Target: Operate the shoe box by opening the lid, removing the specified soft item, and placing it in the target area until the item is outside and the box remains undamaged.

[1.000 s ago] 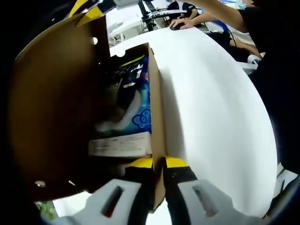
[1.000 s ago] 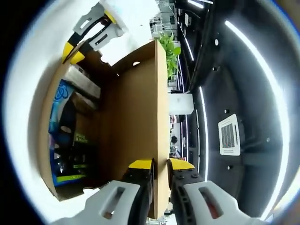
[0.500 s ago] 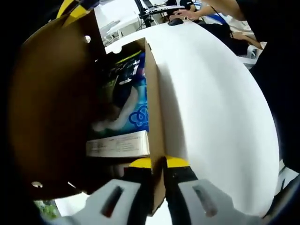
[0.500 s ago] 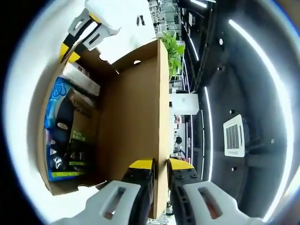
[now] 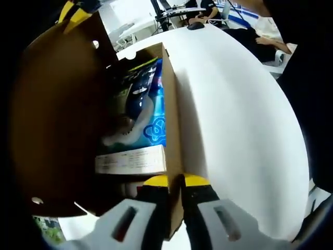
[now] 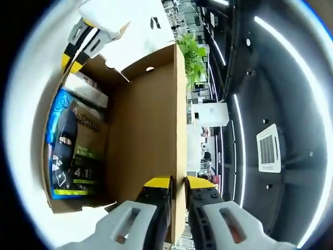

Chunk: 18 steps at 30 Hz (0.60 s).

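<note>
Left gripper view: raised brown cardboard lid (image 5: pixel 57 120) at left, open brown cardboard shoe box (image 5: pixel 171 135) on white bench (image 5: pixel 239 130), left tool (image 5: pixel 176 182) pinching its side wall. Inside lie a blue-and-green soft packet (image 5: pixel 148 107) and white carton (image 5: pixel 130 160). Right gripper view: right tool (image 6: pixel 177 183) pinching the lid edge; green plant (image 6: pixel 193 52) beyond.

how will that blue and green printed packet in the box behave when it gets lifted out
The blue and green printed plastic packet looks glossy and flat, so it is probably light, floppy and a bit slippery. It lies against the brown cardboard shoe box wall beside a white carton, so it may snag coming out. Both claws, left and right, pinch cardboard.
</note>
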Each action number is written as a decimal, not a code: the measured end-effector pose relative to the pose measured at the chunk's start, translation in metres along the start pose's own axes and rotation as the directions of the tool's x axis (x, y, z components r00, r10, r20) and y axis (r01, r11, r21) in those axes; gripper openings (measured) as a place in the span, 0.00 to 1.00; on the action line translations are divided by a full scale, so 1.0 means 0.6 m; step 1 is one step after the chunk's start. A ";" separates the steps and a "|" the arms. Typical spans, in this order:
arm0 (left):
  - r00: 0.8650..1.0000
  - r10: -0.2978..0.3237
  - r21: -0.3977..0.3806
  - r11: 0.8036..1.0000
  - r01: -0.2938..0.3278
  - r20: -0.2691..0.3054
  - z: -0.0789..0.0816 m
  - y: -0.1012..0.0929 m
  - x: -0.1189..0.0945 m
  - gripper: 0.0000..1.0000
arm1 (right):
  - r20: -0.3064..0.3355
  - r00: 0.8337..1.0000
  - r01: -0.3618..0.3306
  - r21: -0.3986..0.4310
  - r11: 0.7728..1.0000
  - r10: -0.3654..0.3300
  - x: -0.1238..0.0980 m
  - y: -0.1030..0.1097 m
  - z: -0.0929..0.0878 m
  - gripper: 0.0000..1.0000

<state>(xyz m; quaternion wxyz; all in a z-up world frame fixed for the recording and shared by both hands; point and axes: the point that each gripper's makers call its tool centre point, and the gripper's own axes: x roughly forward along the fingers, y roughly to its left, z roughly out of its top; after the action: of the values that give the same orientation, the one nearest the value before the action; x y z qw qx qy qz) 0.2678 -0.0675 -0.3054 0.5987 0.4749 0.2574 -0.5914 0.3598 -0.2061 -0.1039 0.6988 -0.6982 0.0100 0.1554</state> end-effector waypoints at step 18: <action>1.000 -0.001 -0.004 1.000 0.001 0.001 0.002 -0.002 0.002 0.06 | -0.017 0.996 -0.091 -0.023 0.996 0.090 0.032 -0.014 -0.014 0.06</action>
<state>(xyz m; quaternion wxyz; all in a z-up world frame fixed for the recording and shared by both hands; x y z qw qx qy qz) 0.2664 -0.0688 -0.3060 0.5996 0.4734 0.2581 -0.5915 0.3817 -0.2104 -0.1002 0.6824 -0.7066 0.0453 0.1816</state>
